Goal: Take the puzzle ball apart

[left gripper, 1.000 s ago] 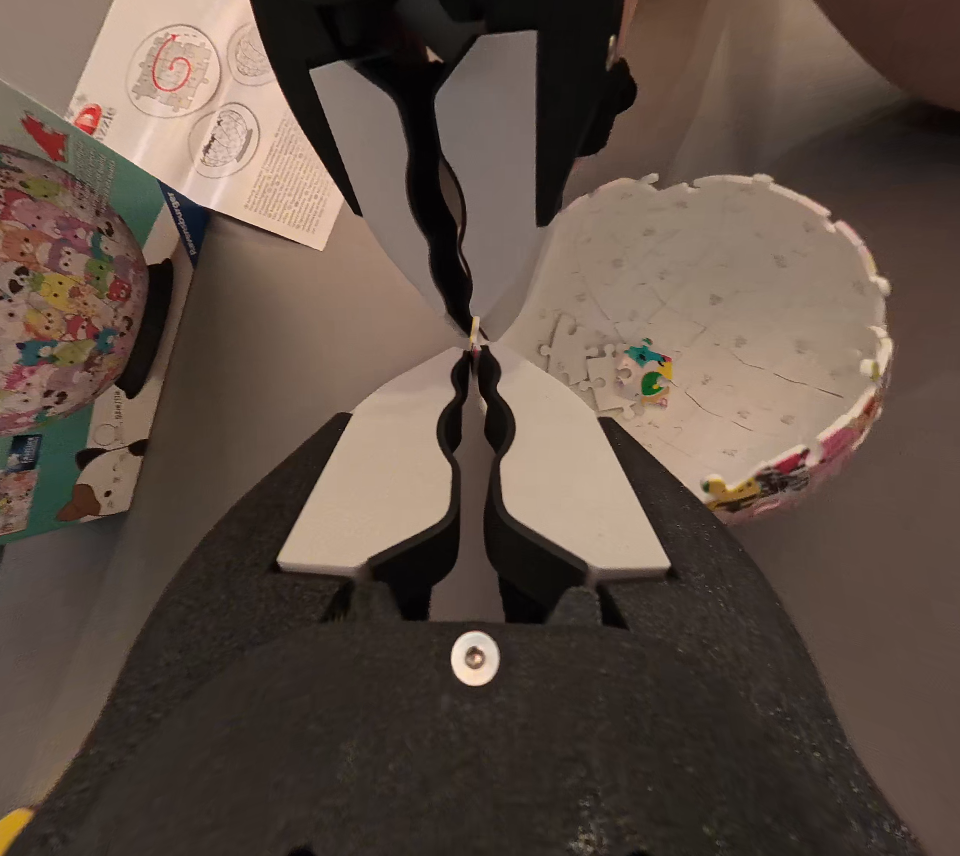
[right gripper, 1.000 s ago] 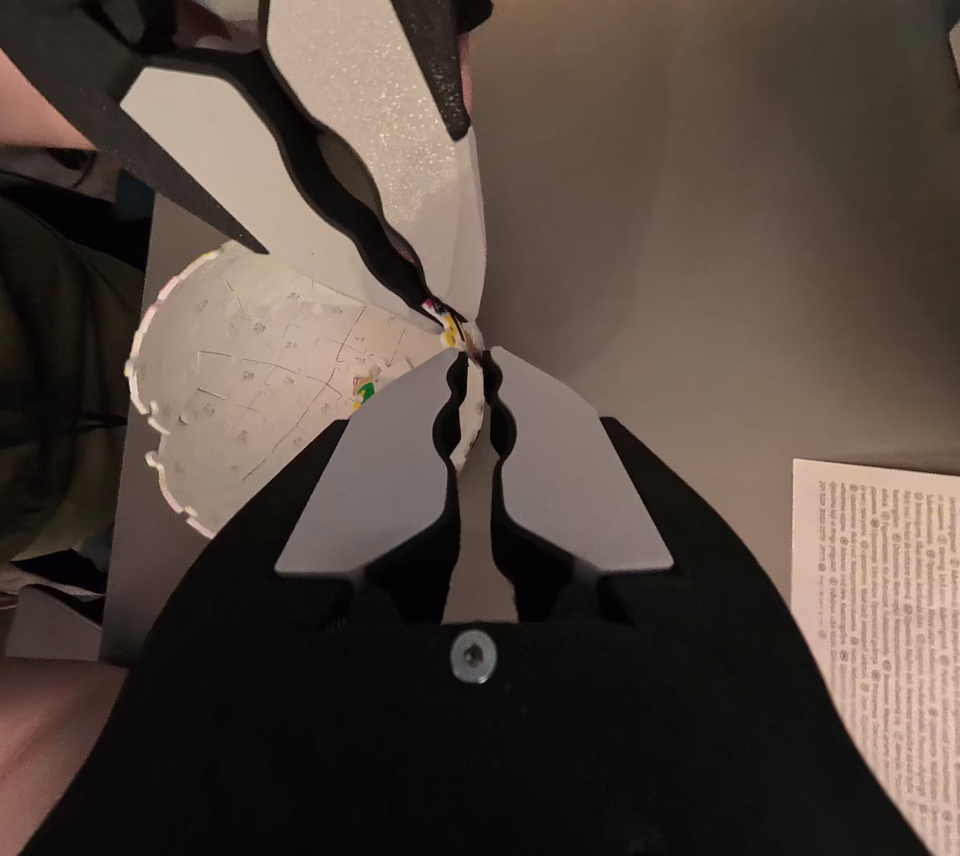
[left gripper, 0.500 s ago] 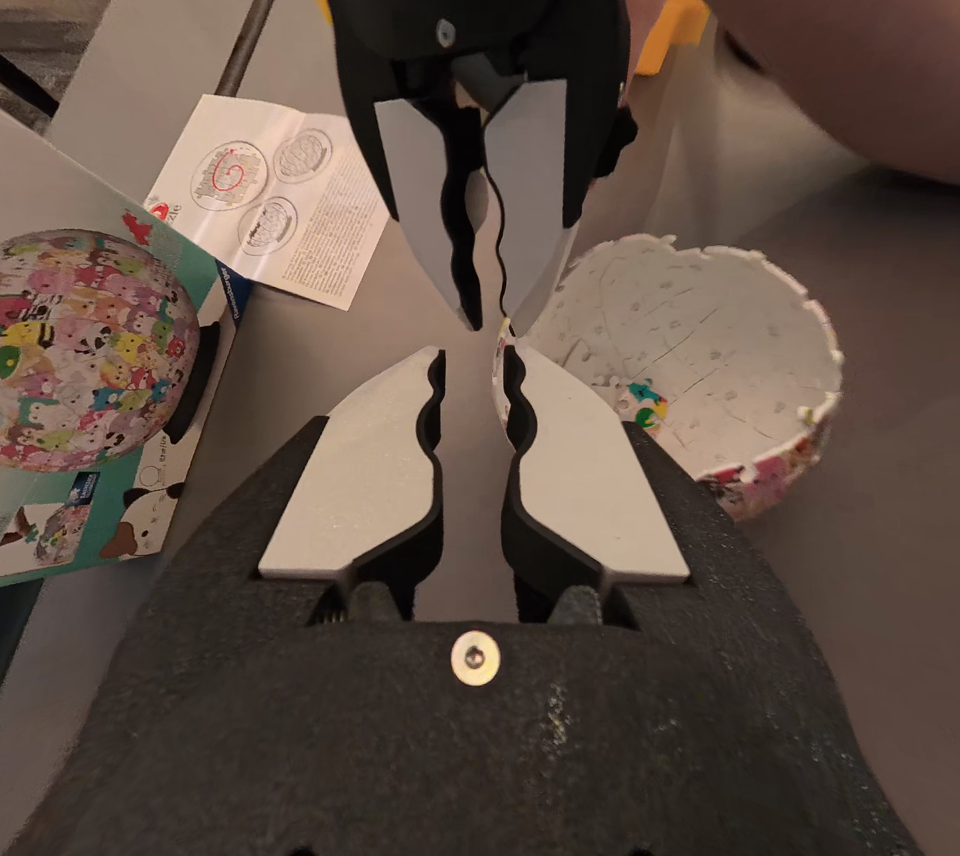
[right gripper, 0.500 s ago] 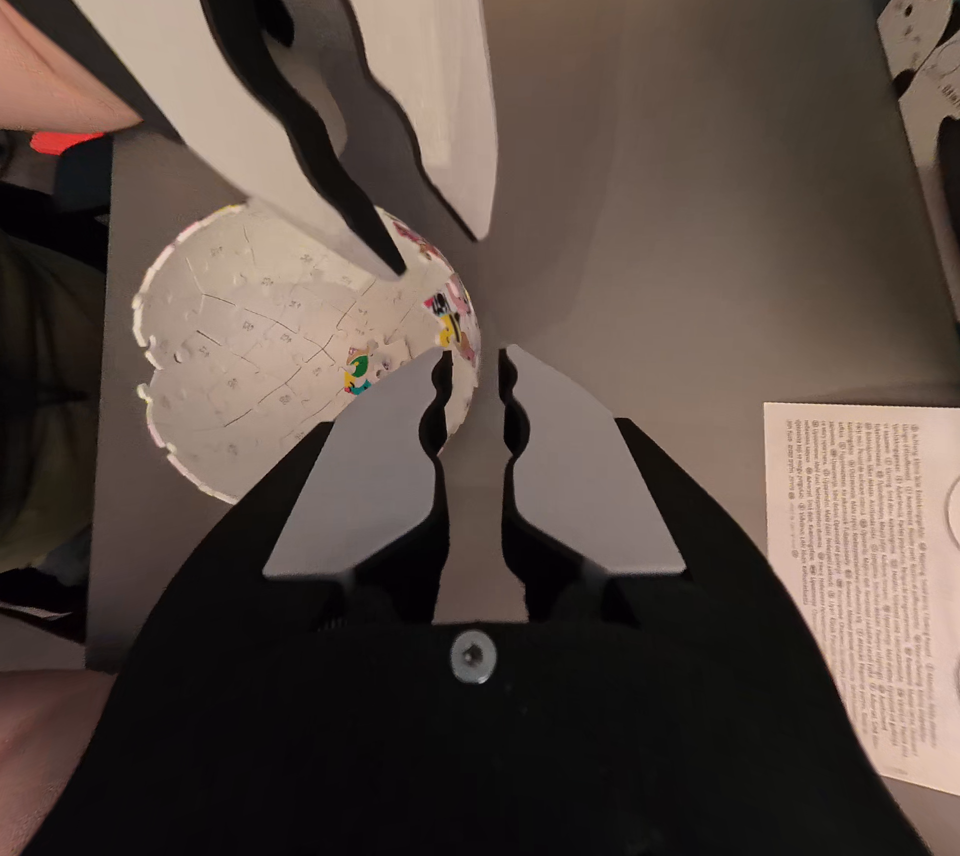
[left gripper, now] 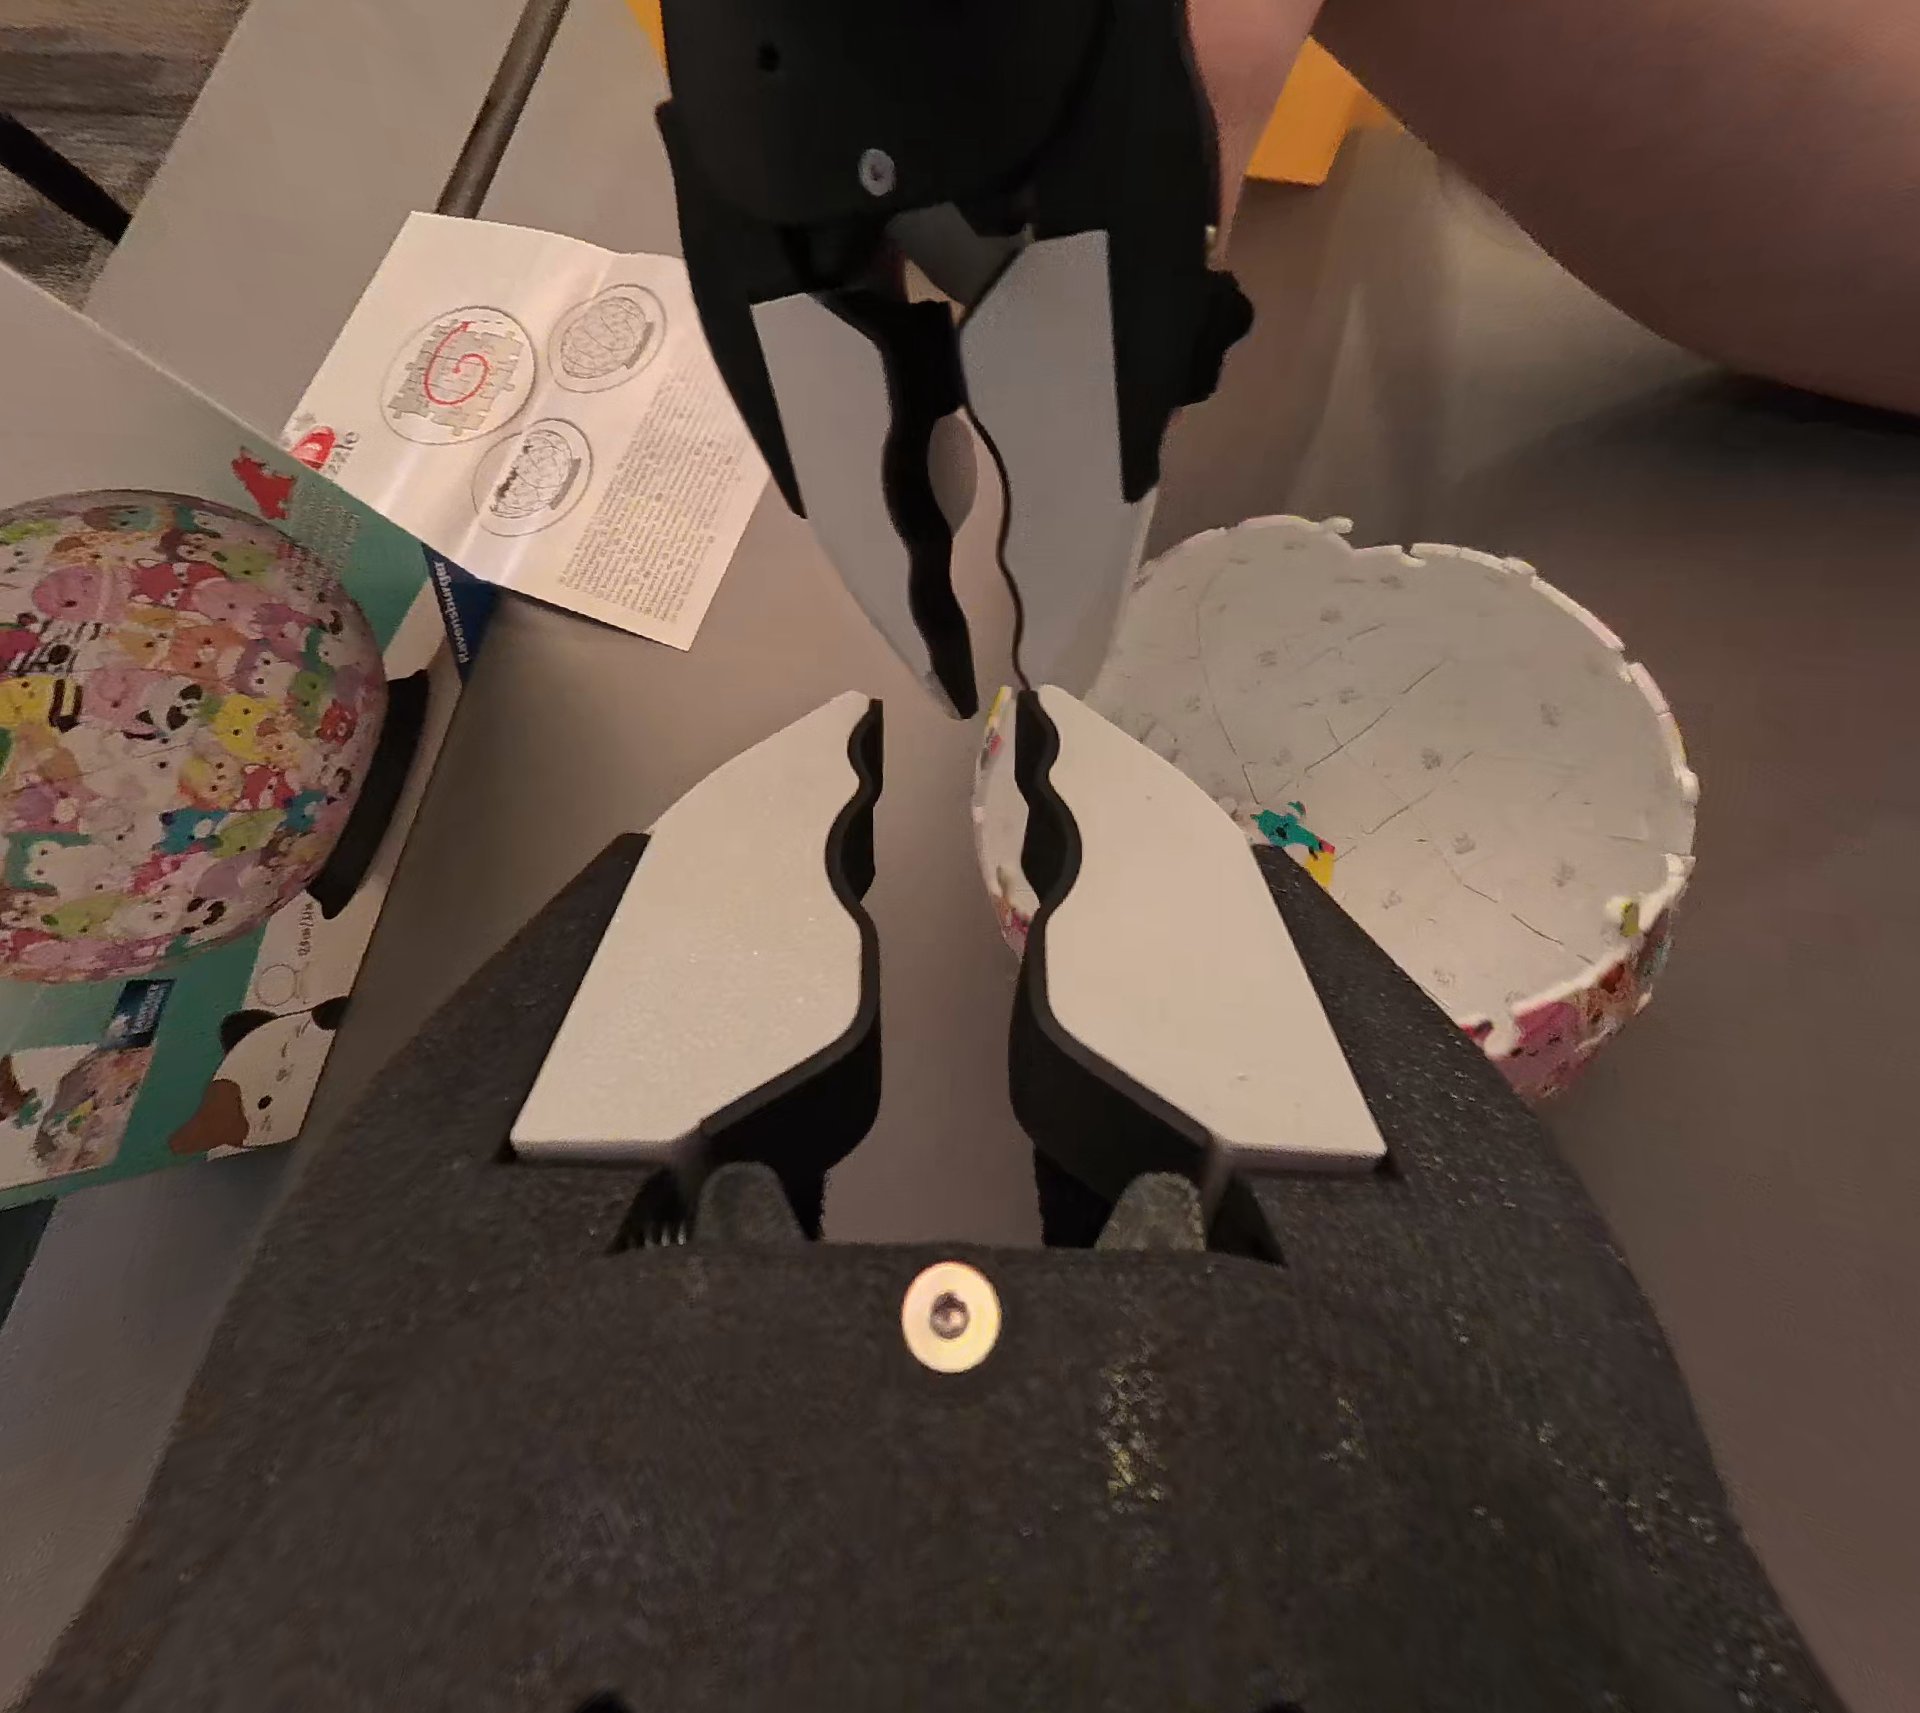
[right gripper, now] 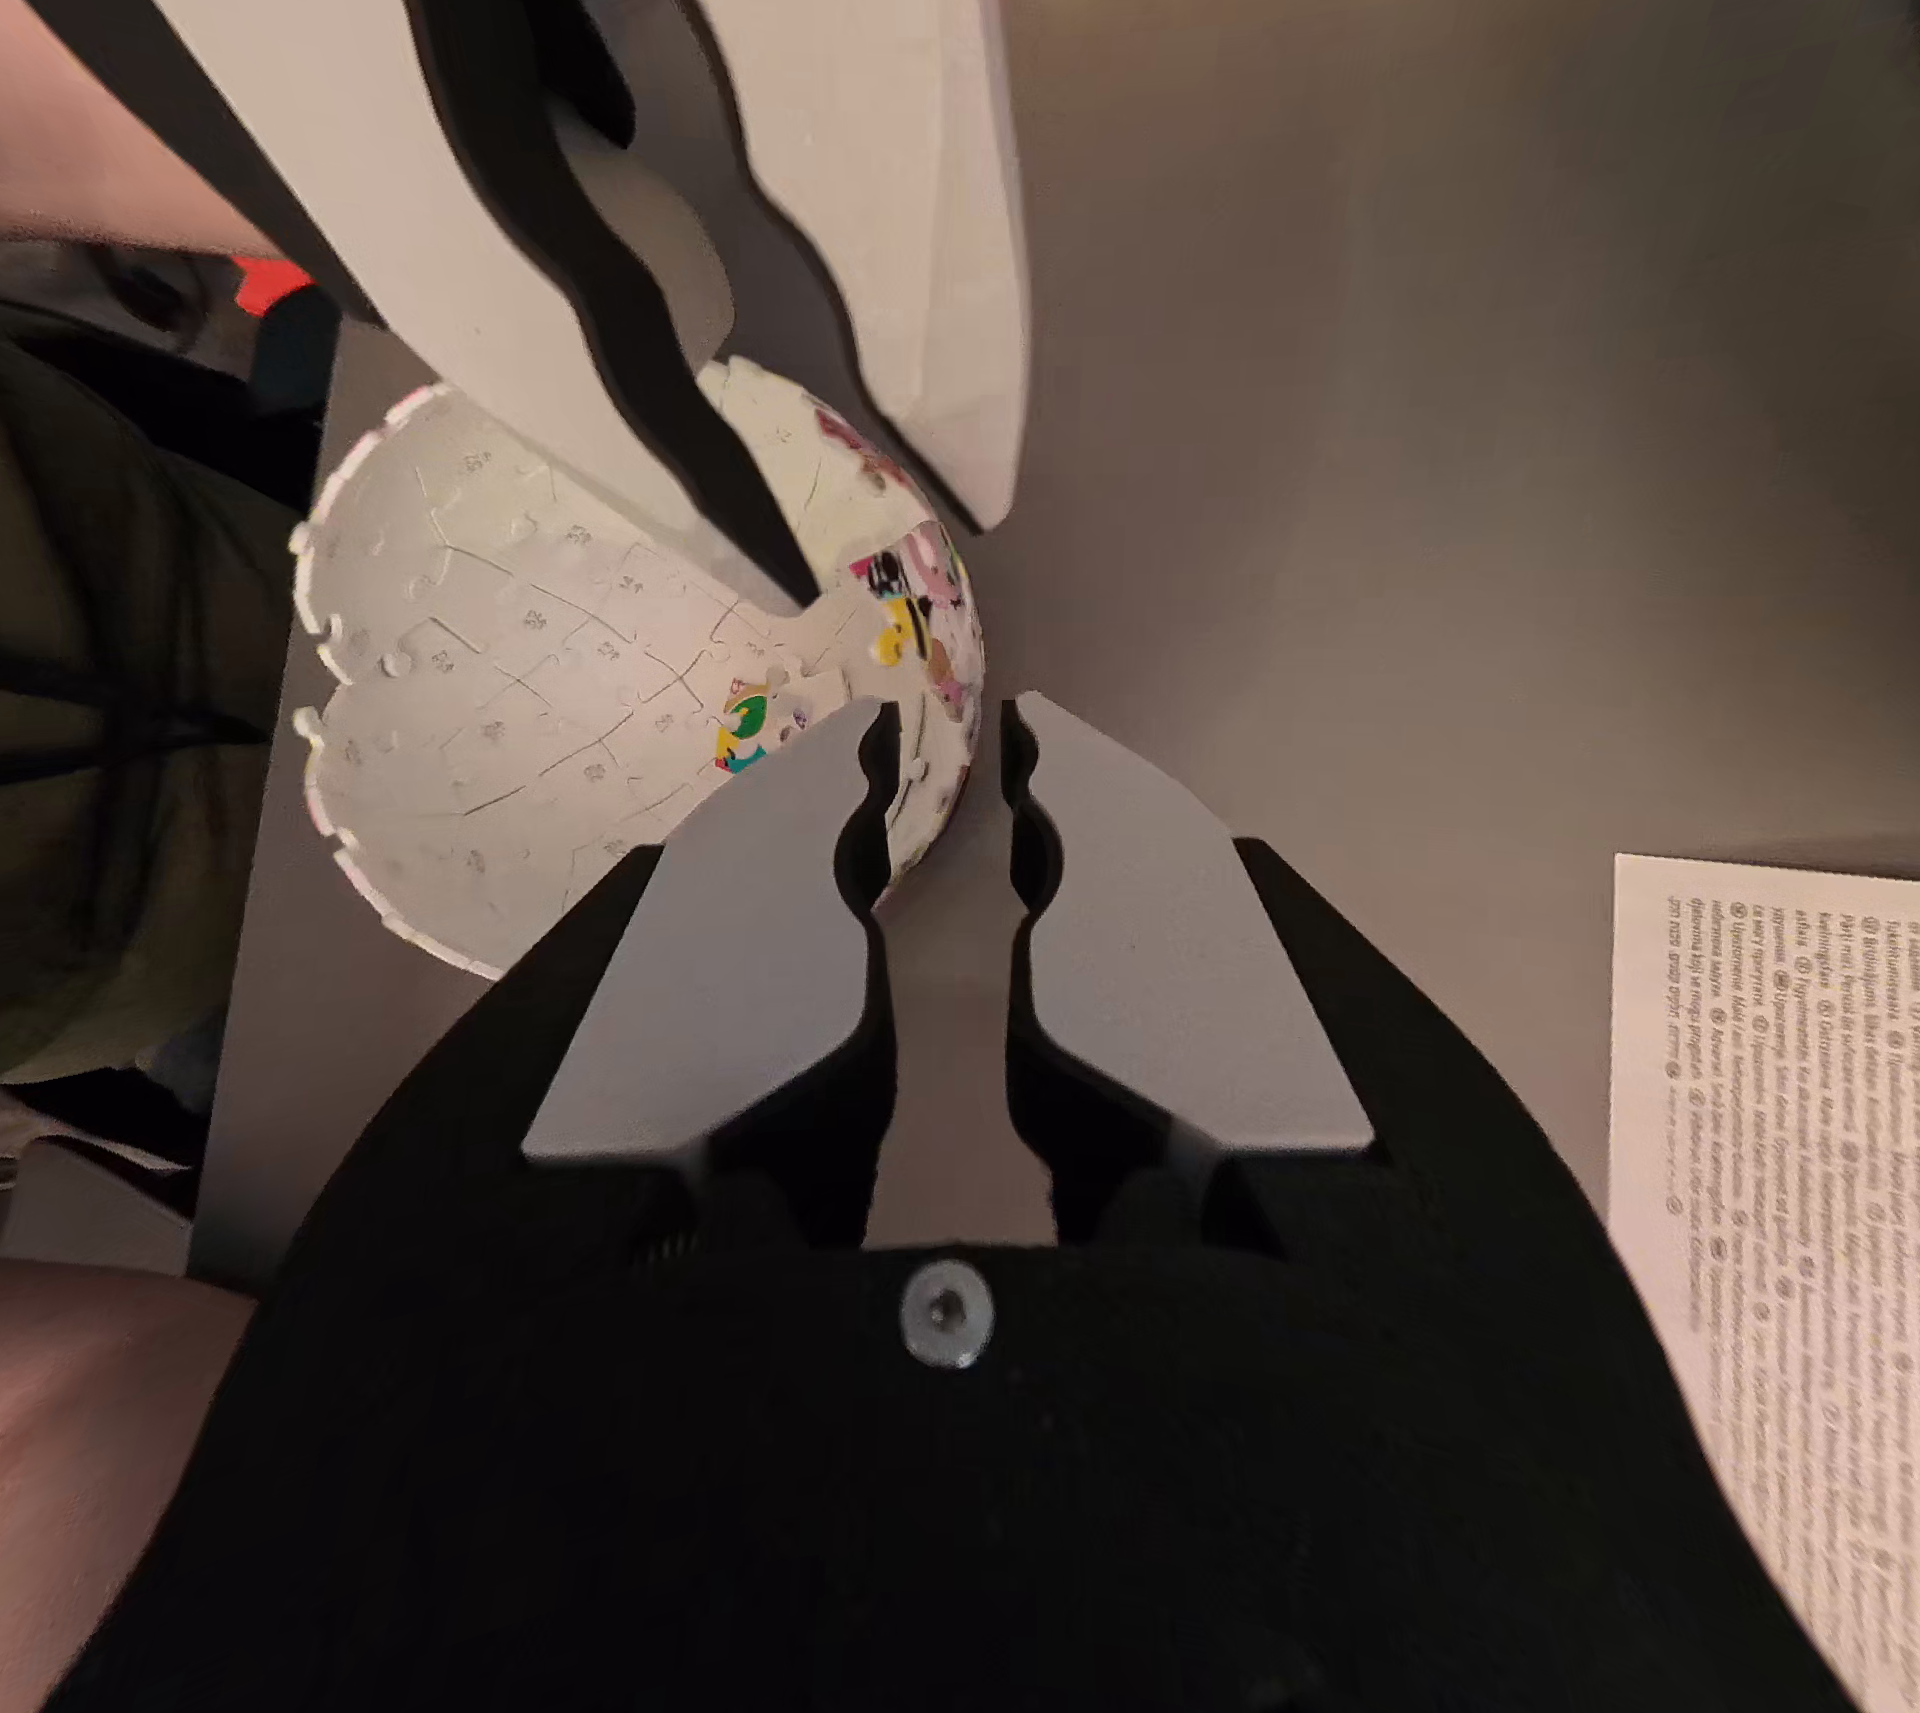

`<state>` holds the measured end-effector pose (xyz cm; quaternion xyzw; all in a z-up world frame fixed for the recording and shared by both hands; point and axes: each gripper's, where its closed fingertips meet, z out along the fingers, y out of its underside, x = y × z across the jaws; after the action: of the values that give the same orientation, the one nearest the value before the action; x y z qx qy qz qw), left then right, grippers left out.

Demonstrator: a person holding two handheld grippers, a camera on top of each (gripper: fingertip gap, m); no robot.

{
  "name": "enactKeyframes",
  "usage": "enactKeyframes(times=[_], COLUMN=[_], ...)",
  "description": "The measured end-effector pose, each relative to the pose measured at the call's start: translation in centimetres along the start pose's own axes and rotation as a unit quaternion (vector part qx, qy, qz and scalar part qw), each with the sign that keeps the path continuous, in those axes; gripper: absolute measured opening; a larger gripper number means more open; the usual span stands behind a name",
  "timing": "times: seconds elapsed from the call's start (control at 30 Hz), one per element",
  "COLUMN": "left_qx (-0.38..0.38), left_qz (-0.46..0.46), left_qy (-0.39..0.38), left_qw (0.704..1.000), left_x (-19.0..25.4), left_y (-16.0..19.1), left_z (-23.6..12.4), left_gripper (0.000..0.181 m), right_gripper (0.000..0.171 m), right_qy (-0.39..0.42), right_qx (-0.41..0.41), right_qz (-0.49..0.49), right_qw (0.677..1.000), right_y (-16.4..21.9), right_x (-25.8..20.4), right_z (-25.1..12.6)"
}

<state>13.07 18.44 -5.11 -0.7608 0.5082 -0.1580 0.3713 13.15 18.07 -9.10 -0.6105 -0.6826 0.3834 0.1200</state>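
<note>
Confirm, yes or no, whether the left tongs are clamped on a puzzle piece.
No: in the left wrist view the left tongs stand open, only bare grey table between their tips, beside the white-lined half shell of the puzzle ball.

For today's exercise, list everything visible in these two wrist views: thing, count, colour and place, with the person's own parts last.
Puzzle ball half: one, white inside, pink patterned outside, open bowl on the table.
Loose piece: at least one, teal and yellow, inside the bowl.
Puzzle box: one, teal, left edge.
Instruction leaflet: one, white, beyond the box.
Yellow object: one, far table edge.
Table: one, grey.
Left gripper: black and grey, open, empty.
Right gripper: black and grey, open, empty.
Forearm: one, upper right.
</note>
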Motion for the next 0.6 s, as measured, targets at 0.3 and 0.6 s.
enactKeyframes(times=[0.3,0.6], left_qx=[-0.055,-0.079], left_qz=[0.012,0.064], left_qy=[-0.009,-0.009], left_qw=[0.998,0.995], left_x=[0.1,0.4], left_y=[1.6,2.4], left_z=[1.5,1.8], left_gripper=[0.015,0.002], right_gripper=[0.009,0.007], right_qy=[-0.033,-0.046], right_qx=[0.019,0.011], right_qz=[-0.006,0.041], right_qw=[0.999,0.998], right_y=[-0.2,0.0], right_x=[0.2,0.6], right_z=[1.1,1.4])
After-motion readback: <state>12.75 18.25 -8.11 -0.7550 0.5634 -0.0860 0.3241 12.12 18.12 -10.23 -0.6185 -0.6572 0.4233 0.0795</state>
